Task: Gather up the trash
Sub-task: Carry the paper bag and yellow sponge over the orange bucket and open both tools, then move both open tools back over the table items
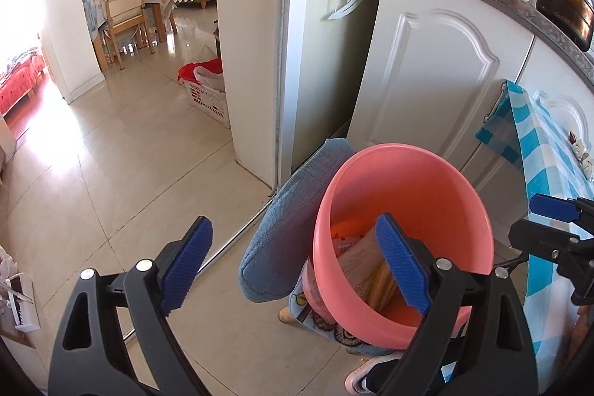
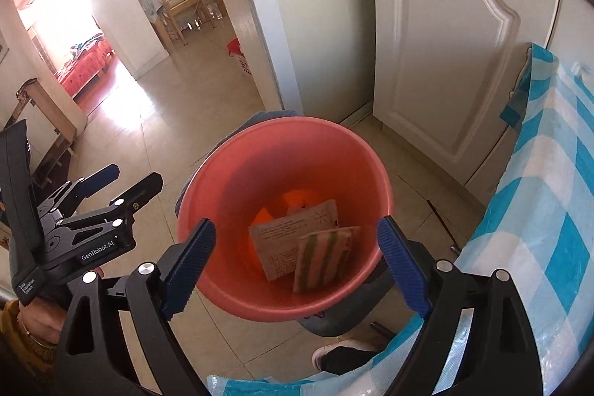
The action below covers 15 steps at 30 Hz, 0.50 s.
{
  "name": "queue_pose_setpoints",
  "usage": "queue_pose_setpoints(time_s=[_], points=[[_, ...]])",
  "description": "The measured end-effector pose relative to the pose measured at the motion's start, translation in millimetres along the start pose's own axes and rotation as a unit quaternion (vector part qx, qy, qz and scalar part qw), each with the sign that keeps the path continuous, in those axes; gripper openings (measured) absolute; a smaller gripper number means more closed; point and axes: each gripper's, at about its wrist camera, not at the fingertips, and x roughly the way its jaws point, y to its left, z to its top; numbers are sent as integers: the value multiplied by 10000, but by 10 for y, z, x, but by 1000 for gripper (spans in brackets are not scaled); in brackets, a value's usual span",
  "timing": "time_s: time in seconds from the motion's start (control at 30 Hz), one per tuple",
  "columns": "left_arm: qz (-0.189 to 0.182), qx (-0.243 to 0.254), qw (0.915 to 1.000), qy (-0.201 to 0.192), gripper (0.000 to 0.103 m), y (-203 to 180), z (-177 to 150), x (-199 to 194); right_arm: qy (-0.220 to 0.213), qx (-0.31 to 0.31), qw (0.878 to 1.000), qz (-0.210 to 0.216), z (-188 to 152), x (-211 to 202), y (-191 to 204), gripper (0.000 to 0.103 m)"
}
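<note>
A pink plastic bucket [image 1: 404,188] stands on a low seat beside a white cabinet. Looking down into the bucket [image 2: 289,158] in the right wrist view, I see a white printed packet [image 2: 286,240] and a green-striped packet [image 2: 323,258] lying at the bottom. My right gripper [image 2: 297,264] hangs open above the bucket's near rim with nothing between its blue pads. My left gripper [image 1: 297,262] is open and empty too, left of the bucket, its right pad over the rim. Each gripper shows in the other's view: the left gripper [image 2: 133,175] and the right gripper [image 1: 527,219].
A blue-grey cushion [image 1: 282,229] leans against the bucket's left side. A blue-and-white checked cloth [image 2: 538,210] covers a table at the right. The white cabinet door [image 1: 438,80] stands behind. A white laundry basket [image 1: 208,99] sits in the doorway. A person's shoe [image 2: 334,355] is below the bucket.
</note>
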Motion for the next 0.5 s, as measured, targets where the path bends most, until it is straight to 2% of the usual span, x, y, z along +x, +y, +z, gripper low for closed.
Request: queue_pose_setpoints(time_s=[0.17, 0.5], points=[[-68, -7, 10000, 18, 90, -44, -25, -37, -187, 245, 9995, -99, -49, -144, -93, 88], [-324, 7, 9994, 84, 90, -197, -92, -117, -741, 595, 9933, -658, -163, -547, -276, 88]])
